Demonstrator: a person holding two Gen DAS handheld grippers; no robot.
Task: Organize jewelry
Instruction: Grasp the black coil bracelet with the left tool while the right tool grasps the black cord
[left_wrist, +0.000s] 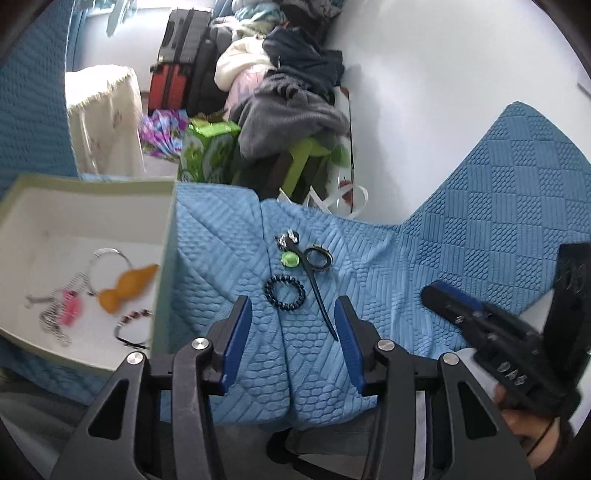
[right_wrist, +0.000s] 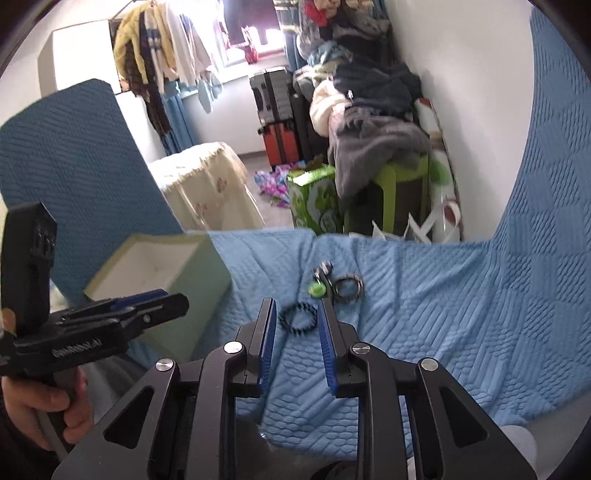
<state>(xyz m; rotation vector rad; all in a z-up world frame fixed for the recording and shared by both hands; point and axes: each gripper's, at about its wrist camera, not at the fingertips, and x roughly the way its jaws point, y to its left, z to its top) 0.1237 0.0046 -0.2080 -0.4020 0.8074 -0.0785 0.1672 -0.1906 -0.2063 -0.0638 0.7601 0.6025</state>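
Both tongs are spread apart and holding nothing: left tongs (left_wrist: 291, 325) and right tongs (right_wrist: 297, 339) hang over the quilted blue cover (left_wrist: 229, 258). A dark coiled hair tie (left_wrist: 284, 291), shiny ring bracelet (left_wrist: 318, 258) and green bead (left_wrist: 290, 258) lie close together on it. The pale green cardboard box (left_wrist: 164, 266) beside them holds chains and an orange gourd charm (left_wrist: 127, 288).
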